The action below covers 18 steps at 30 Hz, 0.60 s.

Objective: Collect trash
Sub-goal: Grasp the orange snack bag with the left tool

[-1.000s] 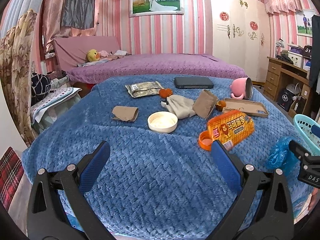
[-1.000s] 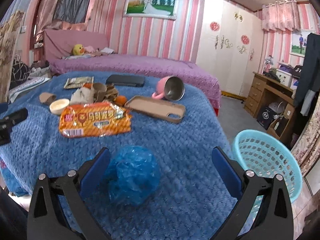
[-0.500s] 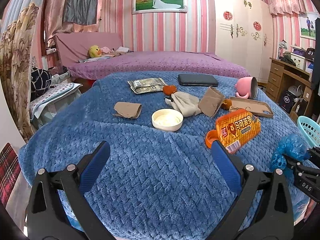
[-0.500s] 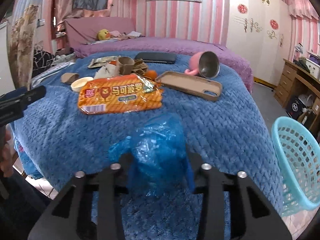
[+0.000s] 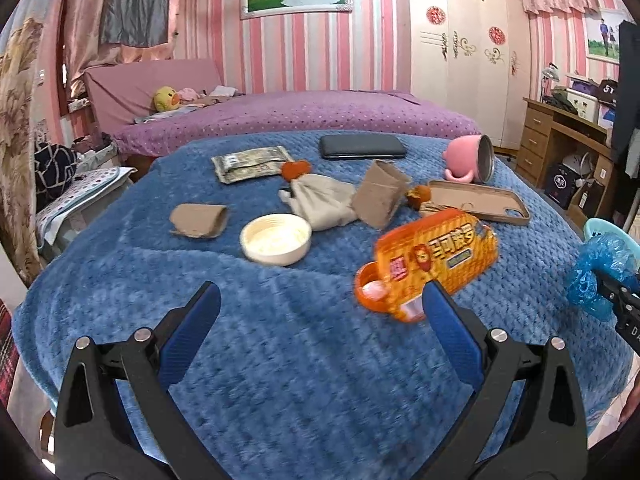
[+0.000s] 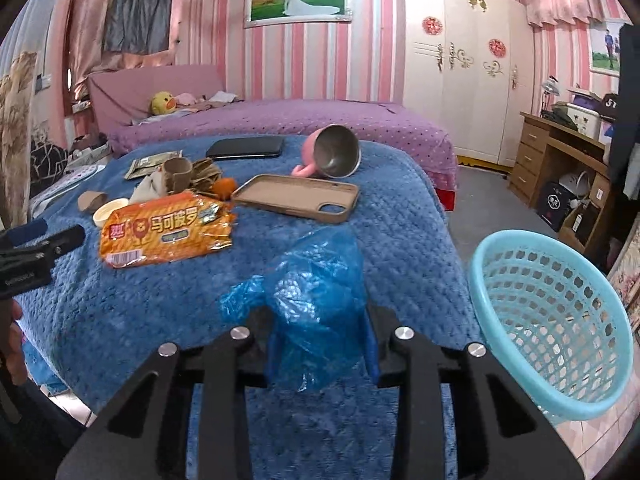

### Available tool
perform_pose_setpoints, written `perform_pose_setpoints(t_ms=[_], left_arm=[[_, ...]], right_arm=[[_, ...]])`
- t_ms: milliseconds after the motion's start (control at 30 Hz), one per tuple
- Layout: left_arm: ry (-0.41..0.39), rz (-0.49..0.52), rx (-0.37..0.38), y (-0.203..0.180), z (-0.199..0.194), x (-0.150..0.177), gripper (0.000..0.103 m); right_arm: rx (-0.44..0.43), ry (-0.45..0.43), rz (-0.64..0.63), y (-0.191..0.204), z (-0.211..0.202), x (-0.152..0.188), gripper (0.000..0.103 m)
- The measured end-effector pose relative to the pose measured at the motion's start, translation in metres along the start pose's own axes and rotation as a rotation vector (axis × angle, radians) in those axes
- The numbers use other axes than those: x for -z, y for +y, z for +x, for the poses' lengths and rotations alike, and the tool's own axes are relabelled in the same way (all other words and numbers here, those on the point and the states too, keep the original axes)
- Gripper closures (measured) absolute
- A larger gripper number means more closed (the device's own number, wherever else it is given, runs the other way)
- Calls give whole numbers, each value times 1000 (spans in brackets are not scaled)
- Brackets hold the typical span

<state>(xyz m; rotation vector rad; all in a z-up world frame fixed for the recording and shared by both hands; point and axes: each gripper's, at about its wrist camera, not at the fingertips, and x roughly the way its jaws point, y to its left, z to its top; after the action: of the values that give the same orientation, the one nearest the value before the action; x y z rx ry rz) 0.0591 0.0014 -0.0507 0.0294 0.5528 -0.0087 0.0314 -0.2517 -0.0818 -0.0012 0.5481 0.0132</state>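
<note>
Right claw clamped on a crumpled blue bag, held above the blue blanket, with the basket just to its right. Left claw spread wide and empty over the blanket; its right finger overlaps the orange wrapper in view, contact uncertain
</note>
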Motion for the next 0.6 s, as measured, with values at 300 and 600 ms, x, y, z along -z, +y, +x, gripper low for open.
perform_pose_setpoints(t_ms=[300, 600], left_arm=[[57, 43, 39, -31, 28, -7, 28], [96, 58, 83, -46, 39, -5, 73]], right_arm=[[0, -8, 42, -17, 0, 0, 70], [-16, -18, 86, -29, 1, 0, 70]])
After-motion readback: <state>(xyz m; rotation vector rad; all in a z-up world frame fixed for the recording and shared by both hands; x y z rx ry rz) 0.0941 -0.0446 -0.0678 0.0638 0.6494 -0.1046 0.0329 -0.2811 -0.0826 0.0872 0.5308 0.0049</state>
